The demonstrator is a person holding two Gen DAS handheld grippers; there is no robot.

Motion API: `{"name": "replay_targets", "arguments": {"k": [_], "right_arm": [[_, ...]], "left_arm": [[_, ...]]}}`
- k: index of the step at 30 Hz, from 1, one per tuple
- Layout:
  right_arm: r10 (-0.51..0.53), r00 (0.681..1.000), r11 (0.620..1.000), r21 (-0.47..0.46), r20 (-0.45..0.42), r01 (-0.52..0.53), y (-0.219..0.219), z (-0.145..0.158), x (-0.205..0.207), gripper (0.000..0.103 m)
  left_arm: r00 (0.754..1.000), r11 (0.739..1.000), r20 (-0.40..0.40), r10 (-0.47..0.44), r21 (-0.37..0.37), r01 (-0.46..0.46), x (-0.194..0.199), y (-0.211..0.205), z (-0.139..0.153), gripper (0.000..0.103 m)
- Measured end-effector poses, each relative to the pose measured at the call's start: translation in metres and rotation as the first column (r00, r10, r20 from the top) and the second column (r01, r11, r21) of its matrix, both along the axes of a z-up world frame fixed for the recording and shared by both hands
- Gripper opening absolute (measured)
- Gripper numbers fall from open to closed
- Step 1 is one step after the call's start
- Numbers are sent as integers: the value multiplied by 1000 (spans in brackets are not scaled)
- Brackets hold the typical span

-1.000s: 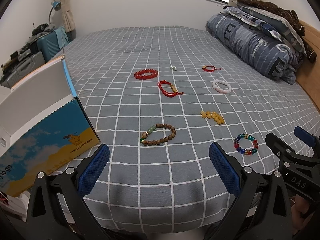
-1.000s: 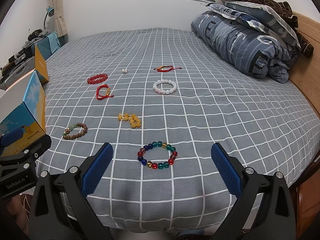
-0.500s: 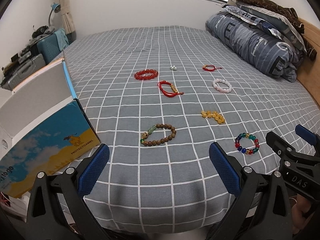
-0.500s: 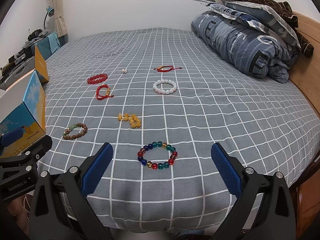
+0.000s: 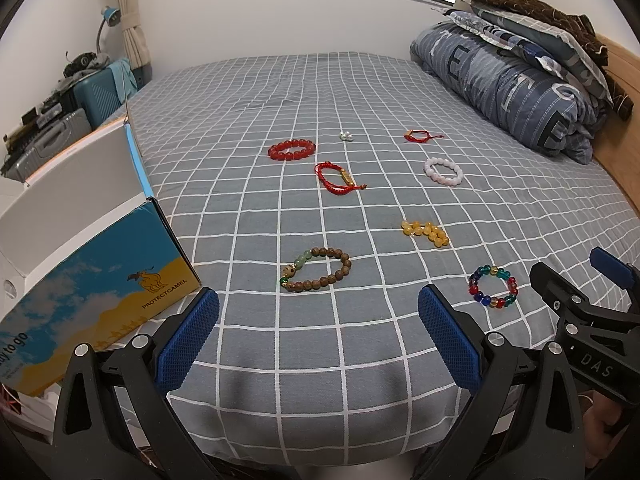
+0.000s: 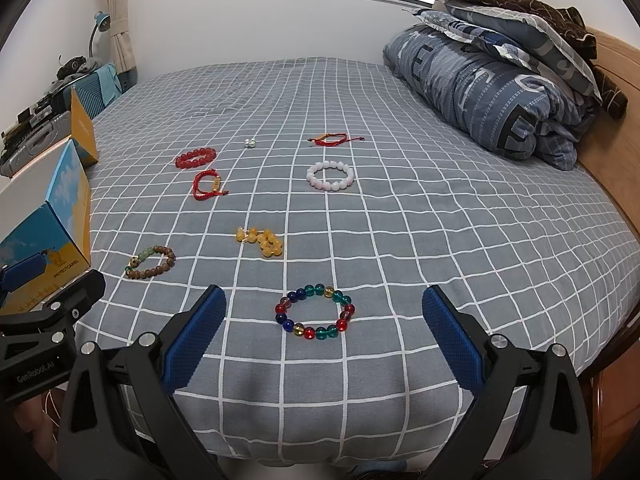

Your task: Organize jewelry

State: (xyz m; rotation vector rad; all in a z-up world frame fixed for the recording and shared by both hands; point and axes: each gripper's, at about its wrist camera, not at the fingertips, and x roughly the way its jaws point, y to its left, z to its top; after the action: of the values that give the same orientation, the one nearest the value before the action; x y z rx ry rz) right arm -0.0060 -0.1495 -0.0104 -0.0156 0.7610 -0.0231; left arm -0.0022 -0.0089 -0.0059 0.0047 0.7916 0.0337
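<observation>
Several bracelets lie on a grey checked bed. A brown wooden bead bracelet point(image 5: 317, 270) lies just ahead of my open, empty left gripper point(image 5: 319, 320). A multicoloured glass bead bracelet point(image 6: 315, 312) lies just ahead of my open, empty right gripper point(image 6: 324, 320). Farther off are a yellow bead bracelet point(image 6: 262, 241), a white bead bracelet point(image 6: 331, 176), a red bead bracelet point(image 5: 292, 149), a red cord bracelet with a gold tube point(image 5: 336, 176), a thin red cord bracelet point(image 5: 420, 135) and small pearls point(image 5: 346, 136). An open blue and yellow box point(image 5: 88, 276) stands at the left.
Folded blue quilts and pillows point(image 6: 492, 80) are stacked at the right by the wooden headboard point(image 6: 616, 92). Suitcases and clutter point(image 5: 60, 120) sit beyond the bed's left edge. The bed's front edge point(image 5: 320, 420) lies right under both grippers.
The left gripper has drifted slightly, so the scene has shifted a little in its view. The right view is unchanged. No jewellery has moved.
</observation>
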Motion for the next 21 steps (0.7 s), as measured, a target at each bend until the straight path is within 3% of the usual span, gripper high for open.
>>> {"name": "replay_targets", "arguments": {"k": [13, 21], "right_arm": [[0, 1000, 1000, 0, 8, 0, -1, 2, 0, 95], [-24, 999, 1000, 3, 33, 24, -14, 33, 5, 95]], "left_arm": [[1000, 1000, -12, -2, -14, 2, 1, -4, 3, 97], [1000, 1000, 20, 13, -25, -12, 12, -3, 33, 97]]}}
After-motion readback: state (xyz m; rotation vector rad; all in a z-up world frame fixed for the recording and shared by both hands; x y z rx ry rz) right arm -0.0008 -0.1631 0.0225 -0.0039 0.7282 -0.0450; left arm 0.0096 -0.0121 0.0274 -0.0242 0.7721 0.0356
